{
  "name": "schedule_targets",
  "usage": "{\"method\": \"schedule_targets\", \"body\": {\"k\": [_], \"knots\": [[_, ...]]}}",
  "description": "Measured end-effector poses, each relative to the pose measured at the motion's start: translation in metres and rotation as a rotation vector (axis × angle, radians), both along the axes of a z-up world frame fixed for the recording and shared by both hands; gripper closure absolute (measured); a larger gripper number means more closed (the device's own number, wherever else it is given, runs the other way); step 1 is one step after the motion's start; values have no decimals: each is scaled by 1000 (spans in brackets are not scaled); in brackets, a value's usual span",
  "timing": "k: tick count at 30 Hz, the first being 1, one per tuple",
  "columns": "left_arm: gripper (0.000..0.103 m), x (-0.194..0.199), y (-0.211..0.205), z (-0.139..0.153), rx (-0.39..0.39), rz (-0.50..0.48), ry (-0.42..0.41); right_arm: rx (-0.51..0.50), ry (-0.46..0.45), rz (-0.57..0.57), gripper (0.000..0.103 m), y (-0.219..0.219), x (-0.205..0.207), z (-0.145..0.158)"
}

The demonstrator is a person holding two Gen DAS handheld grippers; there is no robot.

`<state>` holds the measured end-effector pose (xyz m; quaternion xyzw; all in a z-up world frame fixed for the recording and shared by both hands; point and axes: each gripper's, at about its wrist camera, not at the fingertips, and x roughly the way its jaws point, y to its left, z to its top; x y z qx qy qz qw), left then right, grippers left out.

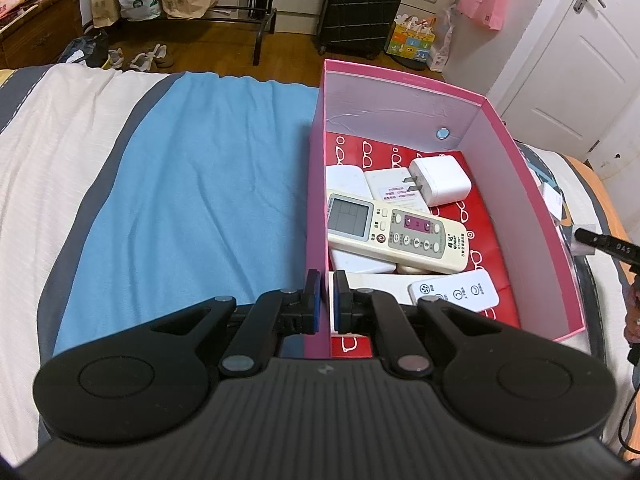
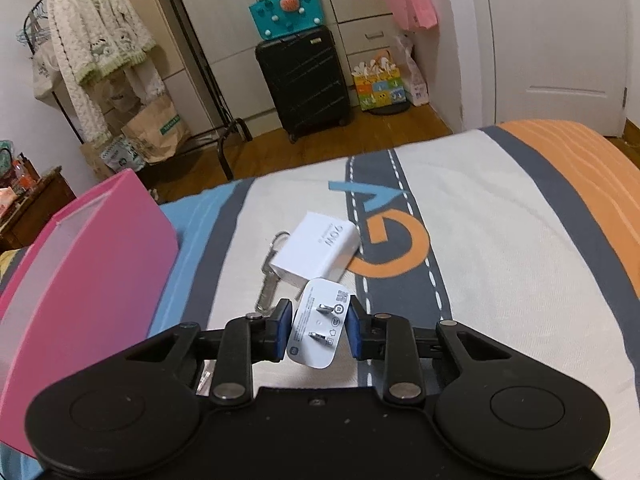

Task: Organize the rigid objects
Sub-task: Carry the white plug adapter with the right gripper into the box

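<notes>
In the left wrist view, the left gripper (image 1: pixel 327 300) has its blue-padded jaws pinched together on the near left wall of the pink box (image 1: pixel 316 184), one pad outside and one inside. The box sits on a bed (image 1: pixel 60 140) with a blue blanket (image 1: pixel 200 168) to its left. Inside the box, just beyond the gripper, lie a cream air-conditioner remote (image 1: pixel 396 232), a small white remote (image 1: pixel 456 290) to the near right, and a white plug adapter (image 1: pixel 440 180) toward the far wall, resting on other white items. In the right wrist view, the right gripper (image 2: pixel 320 330) is clamped on a small white charger (image 2: pixel 320 330), its two prongs facing the camera, the blue pads pressing its left and right sides. Just beyond it on the bedcover lie a larger white charger (image 2: pixel 320 248) and a metal key (image 2: pixel 269 288) to its left. The pink box stands at the left, well apart from the held charger.
</notes>
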<state>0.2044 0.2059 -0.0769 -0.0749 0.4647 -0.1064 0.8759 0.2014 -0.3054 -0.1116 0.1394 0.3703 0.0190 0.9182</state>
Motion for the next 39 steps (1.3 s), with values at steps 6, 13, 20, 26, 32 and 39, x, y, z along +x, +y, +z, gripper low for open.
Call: {"method": "schedule_targets", "body": {"k": [6, 13, 20, 26, 32, 39], "knots": [[98, -1, 2, 1, 0, 7, 2, 24, -76, 67, 74, 17, -4, 36], [99, -2, 1, 2, 5, 10, 3, 101, -137, 262, 74, 72, 10, 95], [100, -4, 2, 9, 8, -9, -26, 4, 105, 593, 74, 198, 94, 124], [100, -1, 5, 6, -11, -7, -21, 0, 284, 679, 74, 265, 155, 109], [99, -2, 8, 5, -27, -16, -25, 59, 319, 677, 74, 291, 193, 55], [98, 3, 13, 3, -66, -35, -10, 102, 346, 602, 74, 302, 217, -3]]}}
